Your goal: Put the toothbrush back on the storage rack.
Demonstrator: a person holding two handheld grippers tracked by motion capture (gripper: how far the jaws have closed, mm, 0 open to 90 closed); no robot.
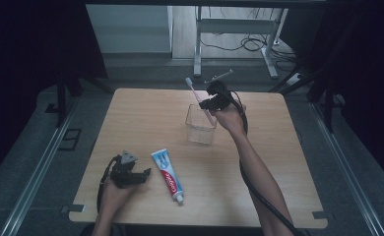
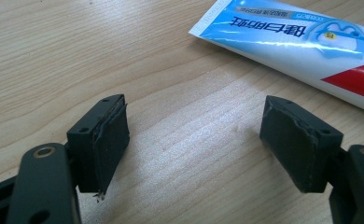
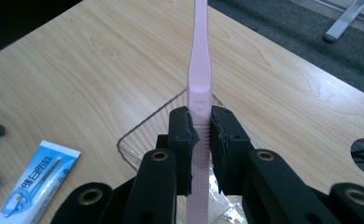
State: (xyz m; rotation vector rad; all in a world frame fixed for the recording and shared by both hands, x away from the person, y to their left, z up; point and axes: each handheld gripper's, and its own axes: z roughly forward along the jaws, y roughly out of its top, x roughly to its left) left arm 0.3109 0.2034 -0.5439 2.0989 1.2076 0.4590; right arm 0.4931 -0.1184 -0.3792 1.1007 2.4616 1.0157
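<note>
A pink toothbrush [image 1: 196, 93] stands tilted in a clear plastic cup [image 1: 200, 124] at the table's far middle. My right gripper [image 1: 210, 103] is shut on the toothbrush's handle [image 3: 200, 79] just above the cup's rim [image 3: 145, 125]; the brush head points up and away. A blue and white toothpaste tube [image 1: 168, 174] lies flat near the front of the table. Just left of the tube, my left gripper [image 1: 143, 175] rests low over the wood, open with nothing between its pads [image 2: 106, 140]. The toothpaste tube [image 2: 306, 42] lies beyond its right jaw.
The wooden table [image 1: 145, 118] is bare to the left of the cup. Beyond its far edge are metal desk legs [image 1: 198, 54] and cables on the floor. Dark floor rails [image 1: 37, 167] run along both sides.
</note>
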